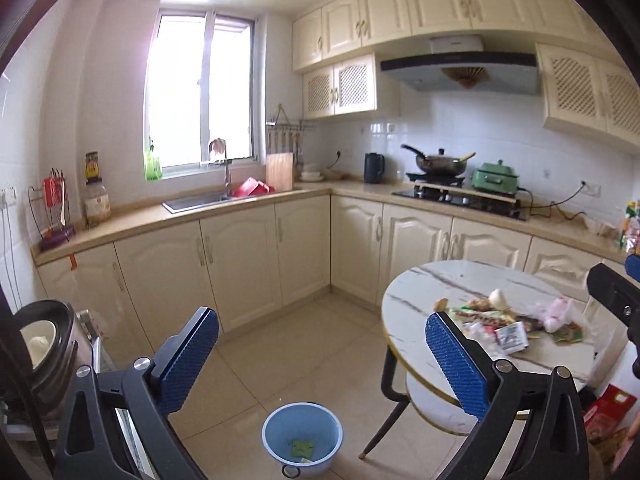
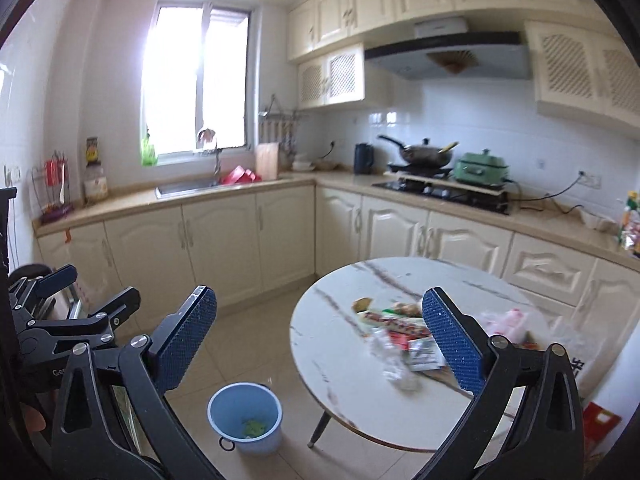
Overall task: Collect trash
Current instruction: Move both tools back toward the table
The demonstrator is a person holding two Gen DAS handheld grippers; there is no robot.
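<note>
Both the left gripper and the right gripper hang with fingers spread wide and nothing between them. The wrapper pile lies on the round marble table beyond the right-hand fingers, with the blue bucket on the floor below. This looks like the approach step: next, a gripper should come down onto one wrapper and pinch it.

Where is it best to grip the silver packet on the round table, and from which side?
Probably by the free edge of the silver packet that faces the table's near rim, coming from above and the front. It lies flat on other wrappers, so a side approach would push the pile. Blur hides its exact shape.
</note>
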